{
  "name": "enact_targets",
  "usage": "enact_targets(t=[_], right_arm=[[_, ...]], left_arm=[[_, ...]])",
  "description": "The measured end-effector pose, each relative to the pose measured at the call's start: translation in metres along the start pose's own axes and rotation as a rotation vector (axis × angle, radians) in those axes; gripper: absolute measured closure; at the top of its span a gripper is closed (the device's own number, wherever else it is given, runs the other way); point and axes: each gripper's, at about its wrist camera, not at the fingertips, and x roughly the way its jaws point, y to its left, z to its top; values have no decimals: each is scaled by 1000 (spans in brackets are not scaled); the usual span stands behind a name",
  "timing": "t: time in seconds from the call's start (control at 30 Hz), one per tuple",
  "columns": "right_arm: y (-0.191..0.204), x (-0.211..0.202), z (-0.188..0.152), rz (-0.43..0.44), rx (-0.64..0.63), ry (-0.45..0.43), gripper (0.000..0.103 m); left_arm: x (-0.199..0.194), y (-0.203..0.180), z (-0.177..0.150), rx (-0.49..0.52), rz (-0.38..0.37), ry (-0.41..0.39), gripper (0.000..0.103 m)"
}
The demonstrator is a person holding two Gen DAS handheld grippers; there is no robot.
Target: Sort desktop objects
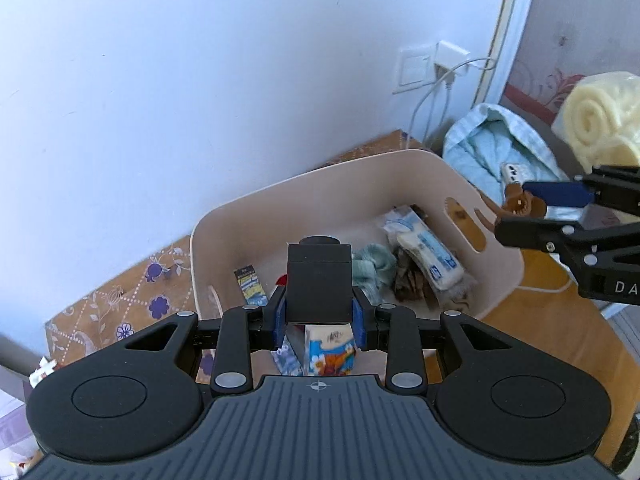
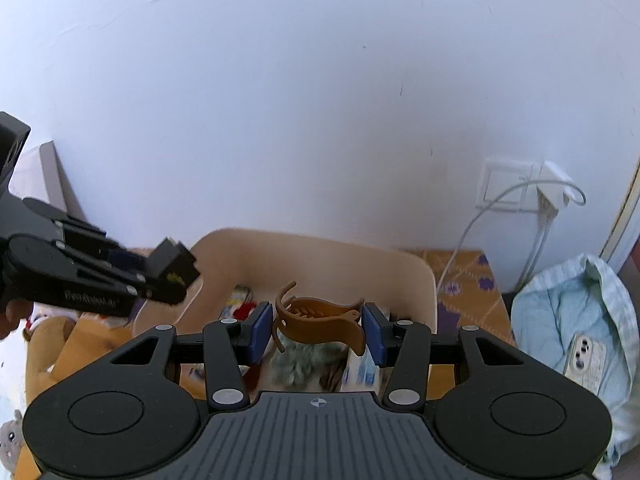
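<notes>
My left gripper (image 1: 319,314) is shut on a black box-shaped bottle with a round cap (image 1: 319,282) and holds it above the beige storage bin (image 1: 320,174). My right gripper (image 2: 318,330) is shut on a brown hair claw clip (image 2: 320,318), also above the bin (image 2: 320,248). In the left wrist view the right gripper (image 1: 532,210) with the clip (image 1: 520,202) hangs over the bin's right rim. In the right wrist view the left gripper (image 2: 160,276) with the black bottle (image 2: 174,270) is at the bin's left rim.
The bin holds tissue packs (image 1: 430,254), a teal cloth (image 1: 372,266), a small printed box (image 1: 251,284) and a carton (image 1: 330,350). It stands on a brown patterned table (image 1: 132,308) against a white wall. A light blue garment with a phone (image 2: 584,354) lies right. A foam roll (image 1: 600,116) is far right.
</notes>
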Motion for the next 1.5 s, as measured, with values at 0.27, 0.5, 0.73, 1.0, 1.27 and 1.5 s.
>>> enact_targets(t=[0.27,0.5,0.73,1.0,1.27,1.5], right_arm=[[-12,47,9,-28,-8,20,58],[-25,86,-5,-35,25,109,58],[-23,109,-22,-34,40,193,45],[-20,88,-21,-37,39,162,0],[-18,74,-14,-6,54,167,0],[-11,56,-18,-10,113,168,0]], left_arm=[[50,-1,7,-44,35,61,71],[90,1,-3,-96,77,123,71],[98,-3,-9,-148,132,107,69],[74,-8,-13,-168,194,24,30],[48,-7,-17,-231,207,-18,29],[11,-10,-33,-297,196,-40,29]])
